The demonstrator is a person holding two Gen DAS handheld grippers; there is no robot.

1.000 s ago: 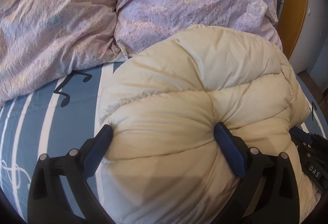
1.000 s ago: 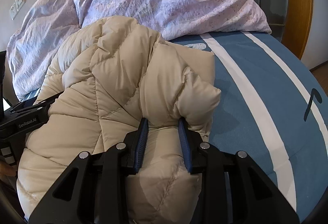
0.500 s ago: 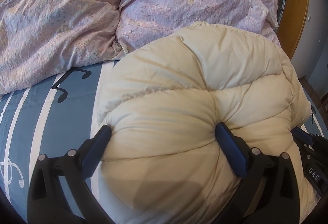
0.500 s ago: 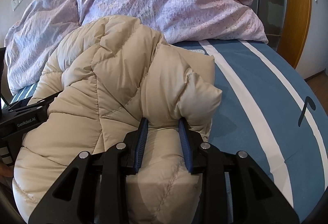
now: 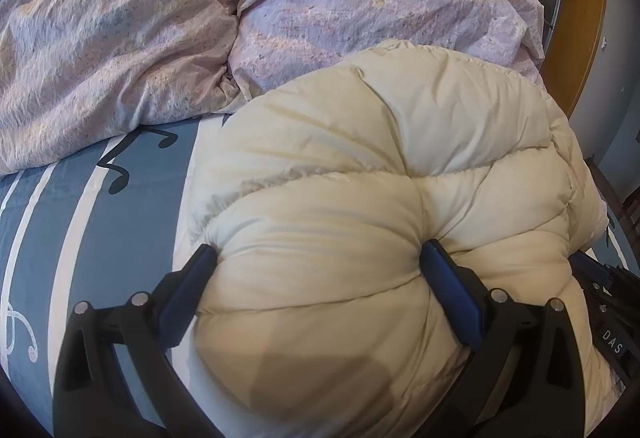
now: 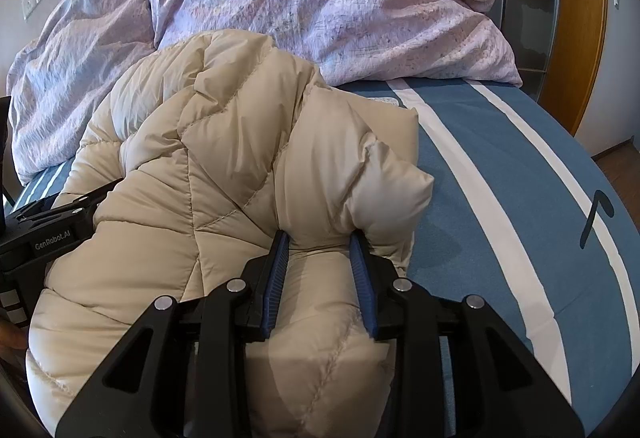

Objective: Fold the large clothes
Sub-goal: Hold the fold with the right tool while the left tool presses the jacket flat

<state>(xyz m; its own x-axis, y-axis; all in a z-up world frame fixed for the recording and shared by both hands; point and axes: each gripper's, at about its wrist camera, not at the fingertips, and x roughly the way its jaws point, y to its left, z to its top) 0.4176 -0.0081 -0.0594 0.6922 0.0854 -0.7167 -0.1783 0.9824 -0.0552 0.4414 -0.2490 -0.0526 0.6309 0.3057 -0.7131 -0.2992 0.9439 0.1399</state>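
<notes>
Nothing moved, both grippers clamp puffer jacket (image 5: 360, 177), right sheet (image 6: 500, 197) bare

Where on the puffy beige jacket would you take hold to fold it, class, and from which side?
Grip the puffy beige jacket by its near edge, coming from the bed's near side. The quilted seams form rolls a claw can pinch: the right claw clamps a narrow roll, and the left claw spans a wide bulge, both angled downward over the blue striped sheet.
</notes>
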